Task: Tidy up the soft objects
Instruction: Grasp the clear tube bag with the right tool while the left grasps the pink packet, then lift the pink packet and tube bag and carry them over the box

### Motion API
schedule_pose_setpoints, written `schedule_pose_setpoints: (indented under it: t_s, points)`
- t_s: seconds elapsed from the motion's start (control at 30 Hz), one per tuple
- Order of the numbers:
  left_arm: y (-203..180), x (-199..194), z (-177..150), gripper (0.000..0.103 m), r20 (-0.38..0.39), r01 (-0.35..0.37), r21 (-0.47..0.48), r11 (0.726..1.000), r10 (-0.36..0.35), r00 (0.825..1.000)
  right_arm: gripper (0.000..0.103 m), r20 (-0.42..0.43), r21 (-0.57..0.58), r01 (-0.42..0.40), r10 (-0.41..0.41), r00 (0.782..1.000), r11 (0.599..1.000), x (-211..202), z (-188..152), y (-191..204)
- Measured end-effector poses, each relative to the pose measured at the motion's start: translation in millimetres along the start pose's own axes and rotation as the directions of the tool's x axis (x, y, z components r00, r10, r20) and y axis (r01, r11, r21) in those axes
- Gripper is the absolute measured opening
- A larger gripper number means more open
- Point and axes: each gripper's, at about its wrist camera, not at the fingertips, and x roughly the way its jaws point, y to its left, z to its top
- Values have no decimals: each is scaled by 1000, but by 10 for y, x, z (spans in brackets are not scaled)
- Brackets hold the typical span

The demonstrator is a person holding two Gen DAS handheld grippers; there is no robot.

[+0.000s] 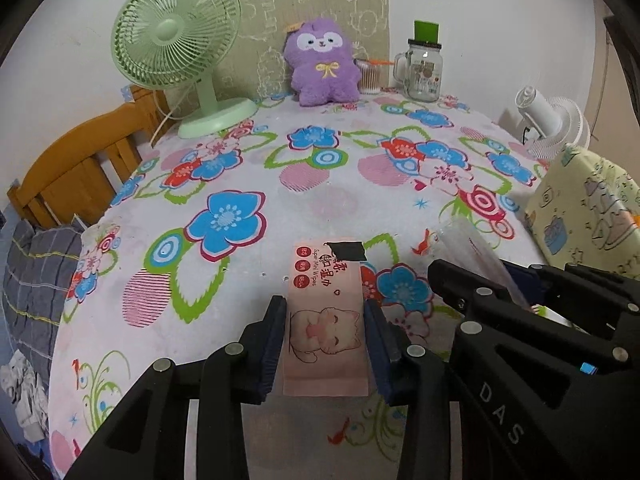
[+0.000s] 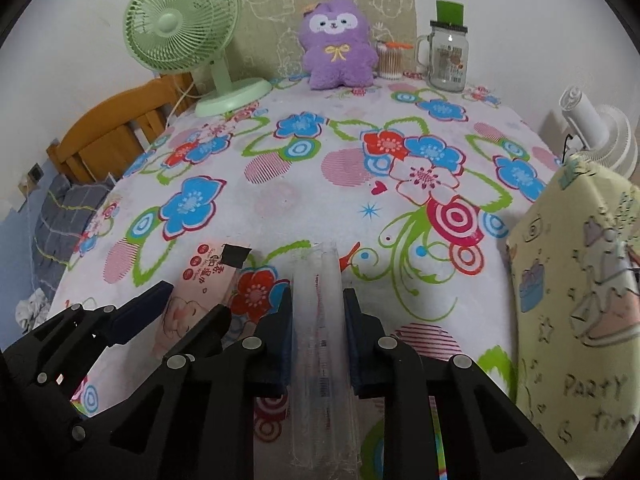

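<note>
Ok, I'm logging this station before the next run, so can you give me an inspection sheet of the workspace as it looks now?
Surface: floral tablecloth covers the table.
Job's things: pink wipes pack between the left gripper's fingers; clear plastic packet between the right gripper's; purple plush upright at the far edge.
Clutter: green desk fan, glass mug jar, cotton swab tub, yellow patterned box at right.
Grippers: left gripper and right gripper each closed on their item.
Cables: white cord from the green fan, dropping over the table edge.
Surroundings: wooden chair, white fan, grey checked fabric.
</note>
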Motion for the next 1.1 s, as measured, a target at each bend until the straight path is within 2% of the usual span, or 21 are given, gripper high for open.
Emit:
schedule_pose_setpoints:
  t_s: [0.63,1.1]
  points:
    - [-148,-747,-52,39,131,-2,-19,1000,4,991,25,143,-21,8,-5,990,1000,-851,-121,19]
    - [-269,-1213,71,39,198,-11,-27,1000,16,980,25,212,-36,1,6,977,999,-1378,-36,-43]
